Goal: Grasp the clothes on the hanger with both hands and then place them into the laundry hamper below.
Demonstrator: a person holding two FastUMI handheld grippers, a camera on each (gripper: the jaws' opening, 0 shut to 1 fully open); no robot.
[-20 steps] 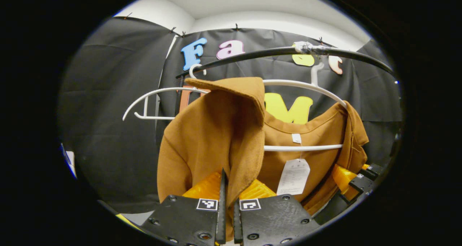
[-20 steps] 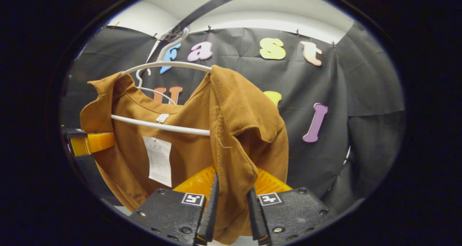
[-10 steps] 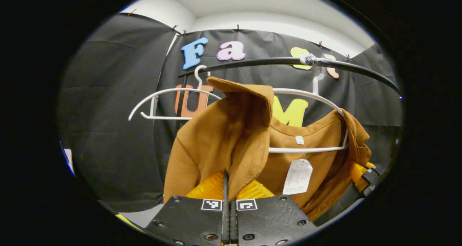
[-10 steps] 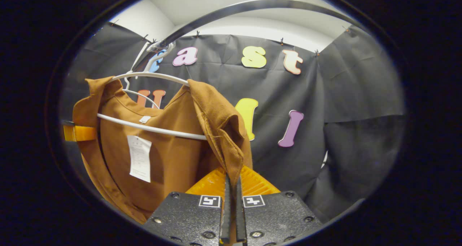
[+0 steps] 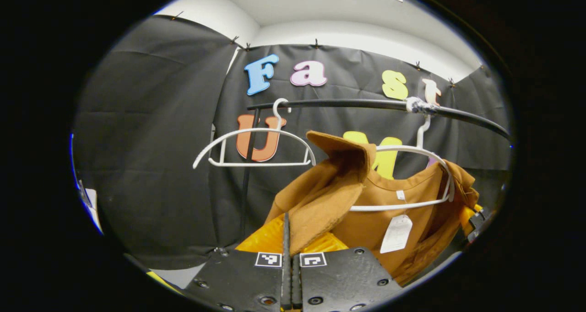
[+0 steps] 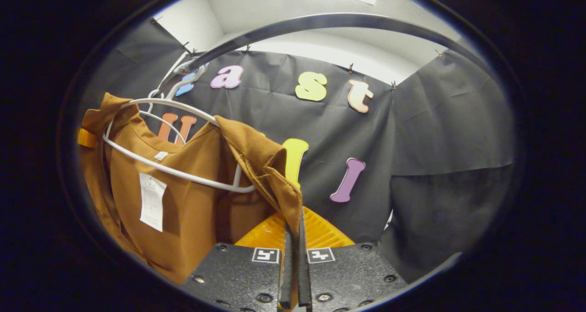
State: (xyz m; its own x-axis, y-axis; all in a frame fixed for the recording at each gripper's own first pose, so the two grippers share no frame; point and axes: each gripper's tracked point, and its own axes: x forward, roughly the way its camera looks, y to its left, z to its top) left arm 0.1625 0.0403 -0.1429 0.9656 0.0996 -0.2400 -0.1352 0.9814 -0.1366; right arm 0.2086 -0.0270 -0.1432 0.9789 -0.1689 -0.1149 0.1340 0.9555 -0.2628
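Observation:
A brown garment [image 5: 393, 211] hangs on a white hanger [image 5: 412, 152] from a black rail [image 5: 348, 104]. My left gripper [image 5: 289, 239] is shut on the garment's near shoulder fold, which is pulled out toward the camera and off the hanger's end. In the right gripper view the same garment [image 6: 192, 211] drapes over the white hanger [image 6: 174, 172], and my right gripper [image 6: 293, 239] is shut on its other shoulder fold. The right gripper also shows at the far right of the left gripper view [image 5: 474, 218], behind the cloth. A paper tag [image 6: 151, 202] dangles inside the collar.
A second white hanger [image 5: 254, 140] hangs bare on the rail to the left of the garment. The rail [image 6: 320, 24] arches overhead in the right gripper view. Black cloth walls close in behind and at both sides.
Both grippers closed on the shoulder folds and drew back and down. The cloth slid off the hanger's ends, and the hanger and rail now look farther away.

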